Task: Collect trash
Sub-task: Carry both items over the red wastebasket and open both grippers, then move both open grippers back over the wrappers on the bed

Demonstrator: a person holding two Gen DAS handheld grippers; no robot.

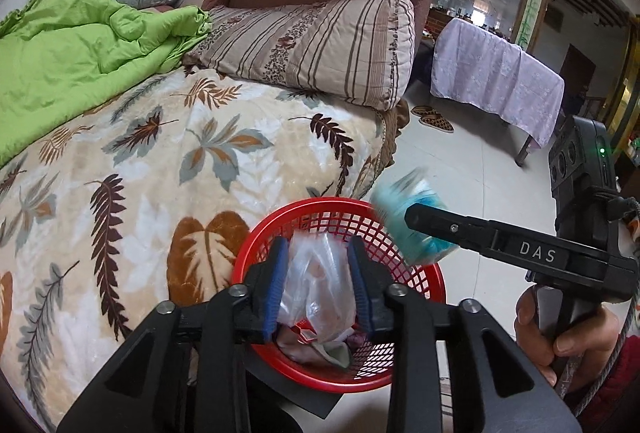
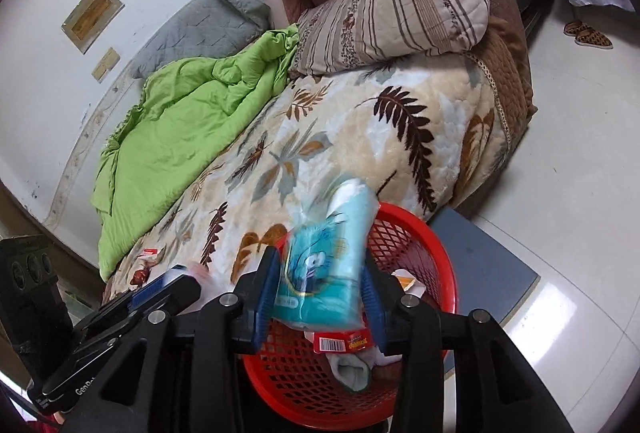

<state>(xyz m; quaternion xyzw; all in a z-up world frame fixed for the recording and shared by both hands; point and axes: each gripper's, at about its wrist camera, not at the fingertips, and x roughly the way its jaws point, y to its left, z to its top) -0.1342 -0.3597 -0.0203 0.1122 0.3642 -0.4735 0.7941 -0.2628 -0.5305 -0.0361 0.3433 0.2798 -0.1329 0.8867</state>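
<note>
Trash fills a round red plastic lattice basket (image 1: pixel 416 273) beside the leaf-print plush blanket (image 1: pixel 160 161): a crinkled clear plastic bag (image 1: pixel 316 285) hangs between the left gripper (image 1: pixel 318 257)'s parted blue pads, a motion-blurred teal tissue pack (image 2: pixel 324 273) sits loose between the right gripper (image 2: pixel 320 273)'s parted pads.

Both wrist cameras look steeply down from close above the red basket (image 1: pixel 400 379) (image 2: pixel 416 229), sharing it and the leaf-patterned bed (image 1: pixel 160 161) (image 2: pixel 320 137).
</note>
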